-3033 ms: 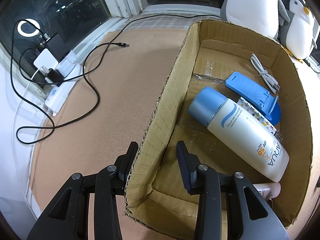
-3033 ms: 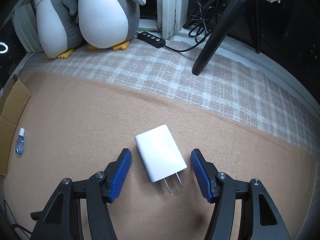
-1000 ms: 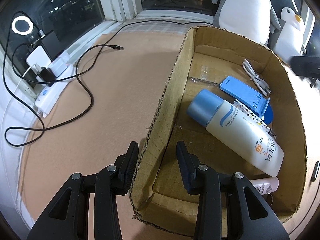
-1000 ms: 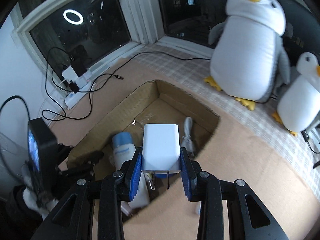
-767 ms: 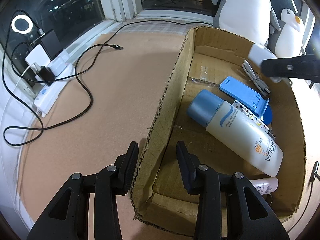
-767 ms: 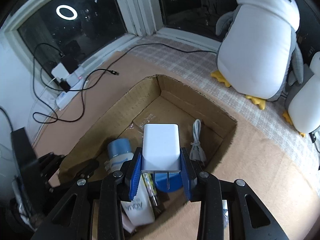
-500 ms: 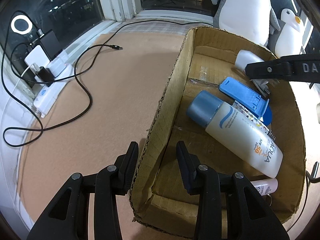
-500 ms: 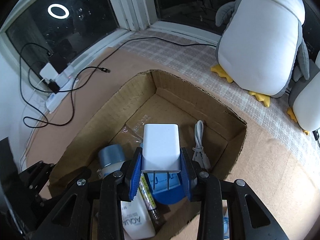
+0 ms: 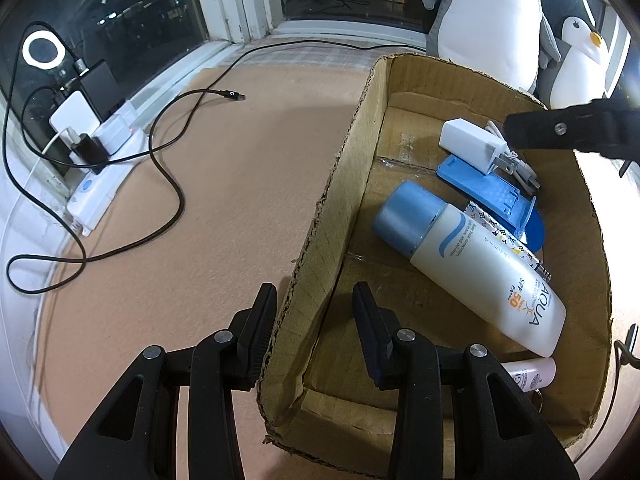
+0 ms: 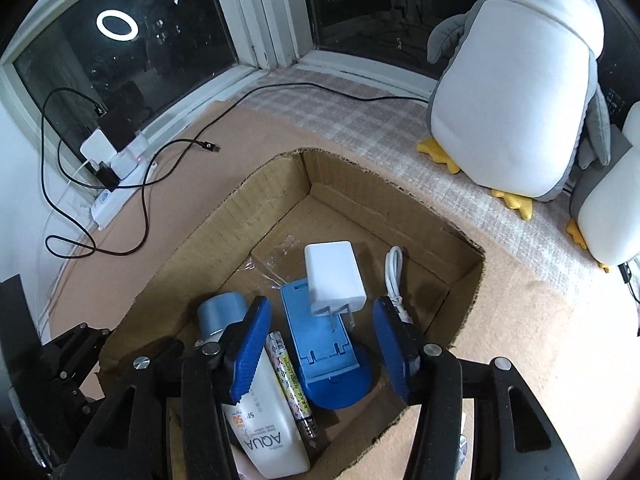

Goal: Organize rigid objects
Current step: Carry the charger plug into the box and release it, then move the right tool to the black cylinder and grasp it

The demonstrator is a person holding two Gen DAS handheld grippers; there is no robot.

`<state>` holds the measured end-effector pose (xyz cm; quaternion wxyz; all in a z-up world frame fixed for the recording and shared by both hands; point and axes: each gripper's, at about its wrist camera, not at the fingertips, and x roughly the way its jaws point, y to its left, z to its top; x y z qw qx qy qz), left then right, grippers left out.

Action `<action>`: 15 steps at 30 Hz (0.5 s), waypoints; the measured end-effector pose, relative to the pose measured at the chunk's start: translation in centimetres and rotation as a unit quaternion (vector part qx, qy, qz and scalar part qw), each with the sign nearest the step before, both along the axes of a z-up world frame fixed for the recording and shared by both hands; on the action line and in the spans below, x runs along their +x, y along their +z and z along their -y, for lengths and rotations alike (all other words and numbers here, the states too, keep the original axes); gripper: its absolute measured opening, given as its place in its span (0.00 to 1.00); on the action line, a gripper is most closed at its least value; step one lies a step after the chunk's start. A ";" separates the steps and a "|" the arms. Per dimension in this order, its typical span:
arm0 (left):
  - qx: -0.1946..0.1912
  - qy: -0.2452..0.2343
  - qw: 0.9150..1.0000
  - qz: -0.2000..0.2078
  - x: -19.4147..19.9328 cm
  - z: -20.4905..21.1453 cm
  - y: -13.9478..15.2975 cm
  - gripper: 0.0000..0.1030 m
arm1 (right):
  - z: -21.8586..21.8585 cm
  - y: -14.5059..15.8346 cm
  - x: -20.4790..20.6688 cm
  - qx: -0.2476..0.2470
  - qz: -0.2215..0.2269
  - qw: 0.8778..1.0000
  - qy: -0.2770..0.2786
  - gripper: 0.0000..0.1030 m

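Observation:
A white plug charger lies in the cardboard box, resting partly on a blue phone stand; it also shows in the left wrist view. My right gripper is open and empty just above the box, behind the charger. My left gripper straddles the box's left wall, one finger on each side; whether it clamps the wall is unclear. In the box also lie a sunscreen bottle, a patterned pen and a white cable.
Two plush penguins stand behind the box on a checked cloth. A power strip with adapters and a loose black cable lie at the left by the window. A small pink bottle lies in the box's near corner.
My right gripper carried the charger over the box, lowered it and opened; the charger now lies loose in the box. My left gripper has stayed on the box wall.

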<state>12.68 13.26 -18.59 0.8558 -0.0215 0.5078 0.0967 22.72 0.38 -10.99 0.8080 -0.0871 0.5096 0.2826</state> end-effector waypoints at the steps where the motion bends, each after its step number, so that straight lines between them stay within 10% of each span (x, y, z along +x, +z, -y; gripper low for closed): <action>1: 0.000 0.000 1.000 0.000 0.0 0.0 0.0 0.37 | 0.1 0.2 -0.1 0.000 0.002 1.000 0.000 0.48; 15: -0.005 0.001 1.000 0.000 0.1 -0.1 0.1 0.37 | 2.8 3.8 -2.4 0.011 0.028 1.000 -0.009 0.49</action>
